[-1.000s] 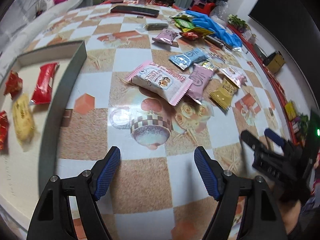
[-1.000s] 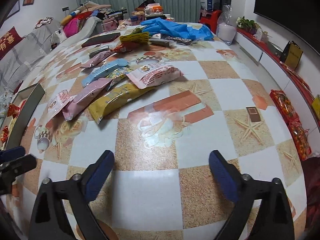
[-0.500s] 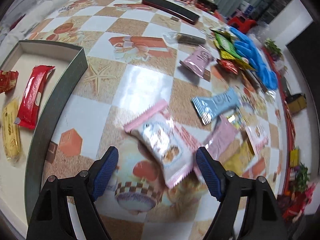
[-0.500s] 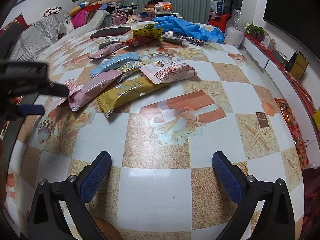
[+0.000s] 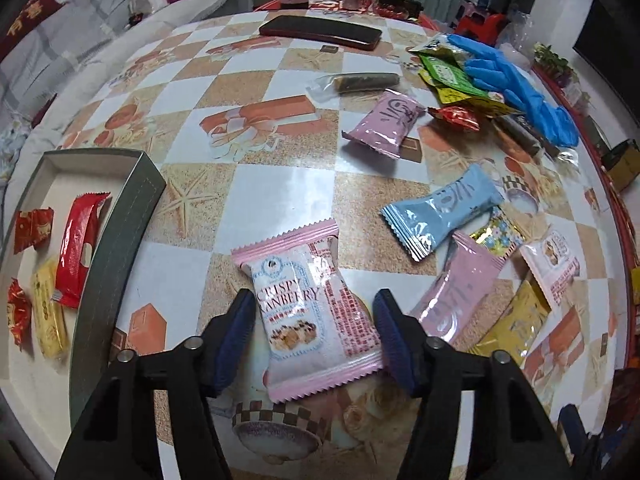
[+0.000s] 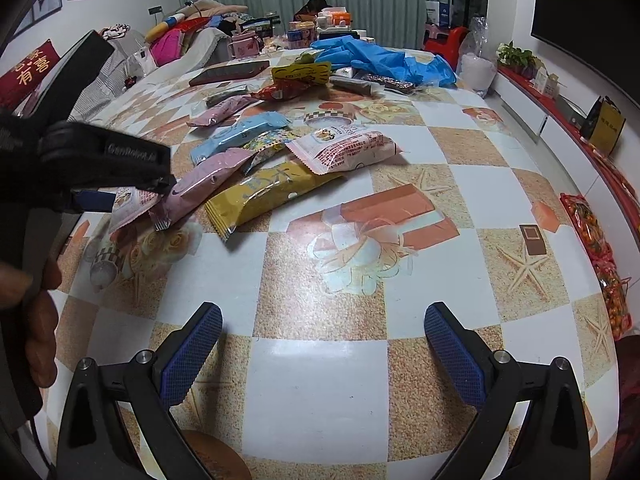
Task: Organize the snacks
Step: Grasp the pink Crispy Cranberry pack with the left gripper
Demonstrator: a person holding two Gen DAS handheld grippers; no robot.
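Note:
A pink and white cranberry crisp pack (image 5: 308, 312) lies flat on the patterned table, between the blue pads of my left gripper (image 5: 314, 332). Its jaws are closing, and the pads stand right at the pack's long edges without squeezing it. To its left a grey-walled box (image 5: 120, 240) holds a red pack (image 5: 76, 248), a yellow one (image 5: 48, 316) and small red sweets. More snacks lie to the right: a light blue pack (image 5: 440, 210), a pink pack (image 5: 456, 288) and a mustard pack (image 6: 272, 192). My right gripper (image 6: 322, 344) hovers open over bare table, nothing between its fingers.
Blue gloves (image 5: 516, 88), green and yellow packets (image 5: 448, 76) and a dark flat case (image 5: 320, 32) lie at the far side. Another pink pack (image 5: 384, 124) sits mid-table. A hand (image 6: 36, 312) holds the left gripper at the right wrist view's left edge. A sofa with clutter stands beyond.
My left gripper moved forward over the cranberry pack and narrowed its jaws around it. The right gripper stayed in place, still wide.

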